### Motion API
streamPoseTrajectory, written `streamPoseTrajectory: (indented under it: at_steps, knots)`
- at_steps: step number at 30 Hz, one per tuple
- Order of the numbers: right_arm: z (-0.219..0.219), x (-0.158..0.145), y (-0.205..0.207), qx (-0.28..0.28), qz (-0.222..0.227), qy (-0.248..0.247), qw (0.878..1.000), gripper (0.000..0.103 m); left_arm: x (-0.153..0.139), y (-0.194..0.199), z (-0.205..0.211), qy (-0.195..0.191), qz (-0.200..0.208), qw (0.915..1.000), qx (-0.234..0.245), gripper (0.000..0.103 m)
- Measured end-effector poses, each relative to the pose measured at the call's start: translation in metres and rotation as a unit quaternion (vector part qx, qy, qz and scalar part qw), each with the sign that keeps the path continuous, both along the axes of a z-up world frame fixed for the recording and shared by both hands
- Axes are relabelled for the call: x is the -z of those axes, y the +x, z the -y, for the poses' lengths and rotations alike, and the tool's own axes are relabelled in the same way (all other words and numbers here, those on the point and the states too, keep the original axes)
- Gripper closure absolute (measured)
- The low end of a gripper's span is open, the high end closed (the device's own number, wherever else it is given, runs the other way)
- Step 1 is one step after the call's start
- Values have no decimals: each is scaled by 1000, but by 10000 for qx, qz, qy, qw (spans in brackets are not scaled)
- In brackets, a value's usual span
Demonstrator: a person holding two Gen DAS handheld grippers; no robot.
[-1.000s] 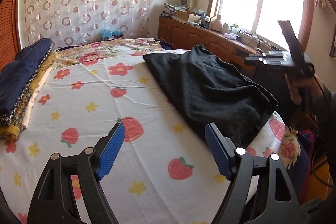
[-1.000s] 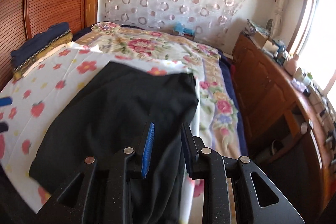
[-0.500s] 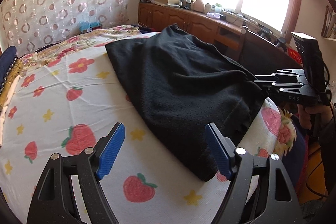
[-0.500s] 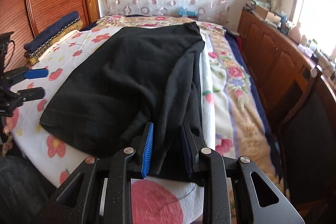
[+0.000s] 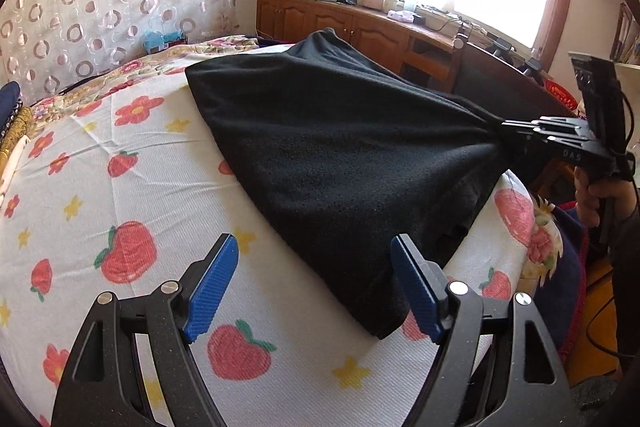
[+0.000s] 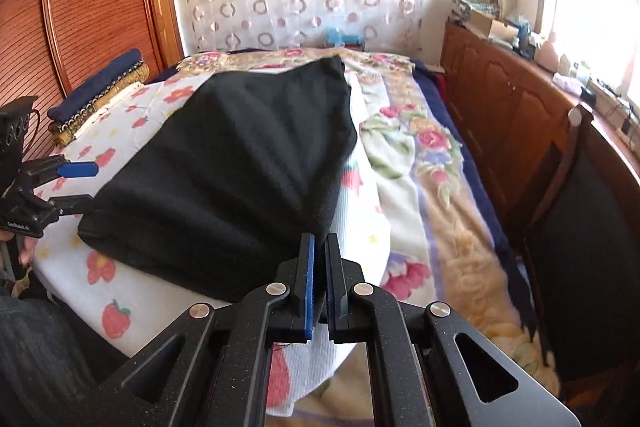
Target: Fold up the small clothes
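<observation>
Pinching: my right gripper (image 6: pixel 318 279) has closed down over the last second; its jaws now clamp the near corner of the black garment (image 5: pixel 344 155), the cloth drawn taut toward the pads.
Meaning: I judge the first corner secured; the second near corner is not yet taken, so no fold can start.
Left gripper (image 5: pixel 316 291): jaws wide apart, nothing between the pads, as wide as a second ago; the garment's other near corner lies just ahead, toward 1 o'clock.
Garment: spread on the strawberry-print sheet (image 5: pixel 120 211) of the bed, running from 6 o'clock up to 12 in the right wrist view.
Right hand (image 5: pixel 592 191): at 3 o'clock in the left view, gripping the handle, tool roughly level there.
Left hand pose: tool angled down at the bed; it has swung toward the garment.
</observation>
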State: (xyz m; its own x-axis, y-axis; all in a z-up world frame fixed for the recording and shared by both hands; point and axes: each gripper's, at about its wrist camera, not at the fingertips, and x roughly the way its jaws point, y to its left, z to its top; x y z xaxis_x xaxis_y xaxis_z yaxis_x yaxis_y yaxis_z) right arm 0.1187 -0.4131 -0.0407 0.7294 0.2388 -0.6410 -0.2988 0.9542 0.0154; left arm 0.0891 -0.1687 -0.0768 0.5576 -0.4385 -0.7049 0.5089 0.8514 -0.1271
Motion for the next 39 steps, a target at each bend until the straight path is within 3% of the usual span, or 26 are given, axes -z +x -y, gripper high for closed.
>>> streamPoseTrajectory:
  at_steps: [3,7,11,14,19,31,33,34,35,36,39]
  knots:
    - [-2,-4,4,56,2,133,9999,99,2,1,0,-157,-136,9997,103,27]
    - [-4,-1,3,82,-47,235,9997,91,3,-1,3,-147,-167,9997,143,44]
    - [-5,8,4,178,-125,212,9995,66,5,-2,5,-98,-210,9996,177,59]
    - [-6,12,4,176,-177,223,9994,60,8,-4,4,-69,-271,9994,181,61]
    - [-14,14,2,-100,-370,206,9991,60,12,-3,3,-44,-352,9992,165,61]
    - [-16,15,0,-140,-324,38,9994,60,14,-7,4,-2,-231,9997,103,61]
    - [-17,15,0,-184,-309,75,9993,69,14,-8,4,-35,-225,9997,97,61]
    - [-17,15,-1,-251,-313,147,9991,80,14,-9,4,-34,-218,9997,96,61]
    - [-17,15,-1,-332,-317,215,9987,86,14,-10,4,-45,-221,9997,111,61]
    - [-19,16,-2,-364,-273,205,9988,86,14,-11,4,-63,-228,9996,142,62]
    - [-17,15,-4,-360,-192,289,9988,94,15,-12,6,-119,-293,9992,258,78]
